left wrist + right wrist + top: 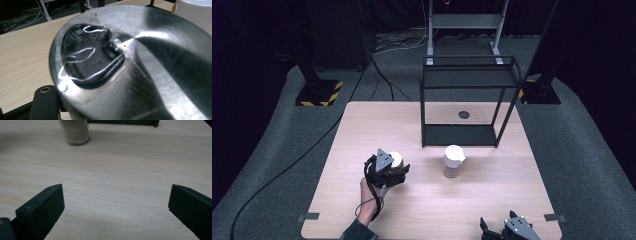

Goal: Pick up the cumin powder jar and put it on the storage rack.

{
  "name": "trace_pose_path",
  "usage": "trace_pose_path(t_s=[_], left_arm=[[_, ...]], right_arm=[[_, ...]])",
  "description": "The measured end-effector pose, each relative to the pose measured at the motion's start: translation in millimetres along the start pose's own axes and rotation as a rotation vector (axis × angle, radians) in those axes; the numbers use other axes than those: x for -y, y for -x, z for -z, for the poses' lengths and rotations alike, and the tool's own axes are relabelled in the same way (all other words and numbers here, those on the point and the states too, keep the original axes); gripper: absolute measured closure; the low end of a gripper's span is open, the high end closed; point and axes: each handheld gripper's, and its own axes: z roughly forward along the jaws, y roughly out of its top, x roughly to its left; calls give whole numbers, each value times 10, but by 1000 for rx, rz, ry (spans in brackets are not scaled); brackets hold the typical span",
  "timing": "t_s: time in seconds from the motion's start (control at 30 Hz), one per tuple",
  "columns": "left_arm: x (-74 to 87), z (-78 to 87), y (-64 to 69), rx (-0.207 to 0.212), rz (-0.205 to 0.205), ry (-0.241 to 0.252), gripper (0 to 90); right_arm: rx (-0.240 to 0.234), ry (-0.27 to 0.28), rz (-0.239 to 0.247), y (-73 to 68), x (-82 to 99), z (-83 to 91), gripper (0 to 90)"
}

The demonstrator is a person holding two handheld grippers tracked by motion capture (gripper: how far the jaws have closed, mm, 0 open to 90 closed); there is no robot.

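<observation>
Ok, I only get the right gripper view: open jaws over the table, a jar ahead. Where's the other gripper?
Observer: The left gripper is left of the jar, shut on a metal can.
Reviewer: My view cuts off the top of the jar. What's on it?
Observer: A white lid, seen in the high view.
Reviewer: And the dark bar behind the jar?
Observer: That's the base of a black two-shelf rack that stands behind it.
</observation>
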Motion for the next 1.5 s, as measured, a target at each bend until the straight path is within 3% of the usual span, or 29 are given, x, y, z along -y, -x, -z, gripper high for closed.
trace_pose_path(t_s=[0.6,1.5], left_arm=[[-342,-55,33,14,-84,17,308],[-795,-289,42,52,-139,36,308]], right_arm=[[0,6,2,-2,-14,31,0],[0,9,2,16,-28,61,0]])
